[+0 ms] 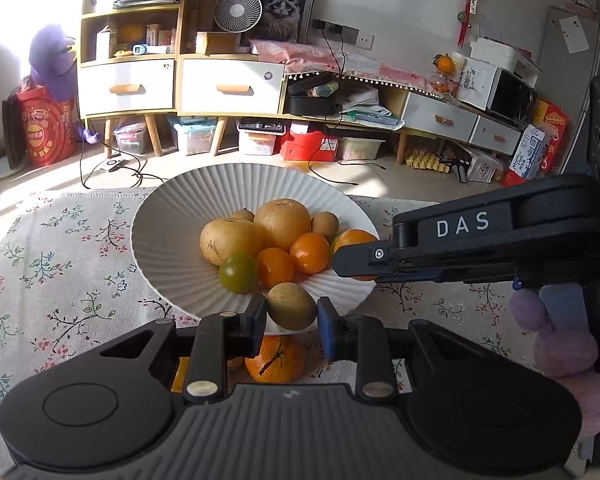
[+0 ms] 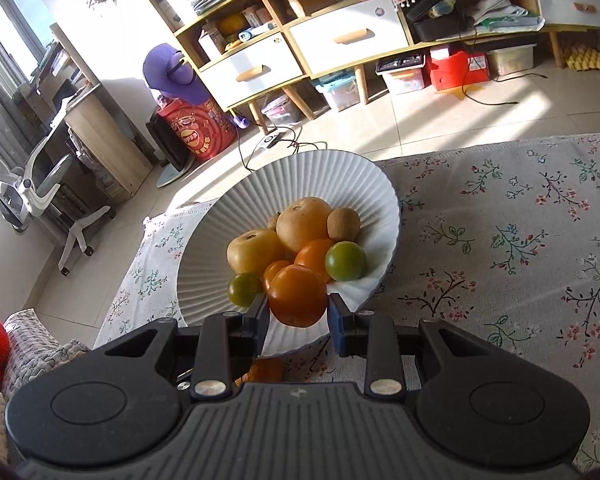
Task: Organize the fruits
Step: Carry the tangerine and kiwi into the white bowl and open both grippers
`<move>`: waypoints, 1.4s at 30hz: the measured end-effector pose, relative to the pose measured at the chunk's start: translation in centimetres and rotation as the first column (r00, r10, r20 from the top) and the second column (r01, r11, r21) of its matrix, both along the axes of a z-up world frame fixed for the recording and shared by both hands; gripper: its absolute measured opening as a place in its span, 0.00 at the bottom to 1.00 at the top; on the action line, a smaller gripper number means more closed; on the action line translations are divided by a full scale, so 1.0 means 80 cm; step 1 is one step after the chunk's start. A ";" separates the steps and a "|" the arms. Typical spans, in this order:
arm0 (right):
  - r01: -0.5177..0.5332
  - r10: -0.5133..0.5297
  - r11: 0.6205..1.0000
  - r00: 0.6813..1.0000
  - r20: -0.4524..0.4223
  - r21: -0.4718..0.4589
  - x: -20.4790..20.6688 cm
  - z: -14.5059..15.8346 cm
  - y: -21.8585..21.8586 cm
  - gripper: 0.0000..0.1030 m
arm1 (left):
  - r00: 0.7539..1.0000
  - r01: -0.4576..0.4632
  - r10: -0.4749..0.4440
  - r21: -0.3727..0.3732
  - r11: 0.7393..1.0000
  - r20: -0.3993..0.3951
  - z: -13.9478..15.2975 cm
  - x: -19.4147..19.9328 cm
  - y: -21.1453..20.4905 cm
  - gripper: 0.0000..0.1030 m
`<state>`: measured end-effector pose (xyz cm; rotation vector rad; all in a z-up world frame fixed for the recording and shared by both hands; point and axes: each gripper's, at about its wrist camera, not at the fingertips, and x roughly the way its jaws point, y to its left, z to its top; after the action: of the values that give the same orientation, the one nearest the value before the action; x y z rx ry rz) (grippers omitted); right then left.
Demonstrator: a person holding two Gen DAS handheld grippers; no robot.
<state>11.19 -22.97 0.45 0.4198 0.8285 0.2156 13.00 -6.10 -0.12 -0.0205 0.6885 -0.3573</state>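
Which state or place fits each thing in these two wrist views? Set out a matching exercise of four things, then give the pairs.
Things:
1. kiwi
2. orange tomato
3. white ribbed plate
4. mandarin with a stem

States or places:
A. lies on the floral cloth, under the plate's near rim
B. gripped by the left gripper
C. holds the pile of fruit
D. gripped by the right gripper

Pairs: 1-B, 2-D, 3-C, 4-A
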 end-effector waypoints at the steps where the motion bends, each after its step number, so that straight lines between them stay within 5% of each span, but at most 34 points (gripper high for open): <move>1: 0.000 0.000 1.000 1.000 0.000 0.004 0.000 0.001 -0.001 0.27 | 1.000 -0.001 0.001 0.000 1.000 0.001 -0.001 0.003 -0.002 0.14; 34: 0.001 -0.001 1.000 0.999 -0.046 0.008 0.021 -0.004 -0.003 0.32 | 1.000 0.012 -0.012 0.044 0.999 -0.004 -0.015 0.033 -0.017 0.16; 42: 0.020 -0.019 1.000 0.999 -0.037 0.018 0.016 0.001 -0.008 0.41 | 1.000 0.010 -0.010 0.052 0.999 -0.002 -0.009 0.027 -0.013 0.34</move>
<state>12.49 -23.60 0.49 0.4501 0.8584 0.1985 15.15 -7.13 -0.85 0.0319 0.6996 -0.3488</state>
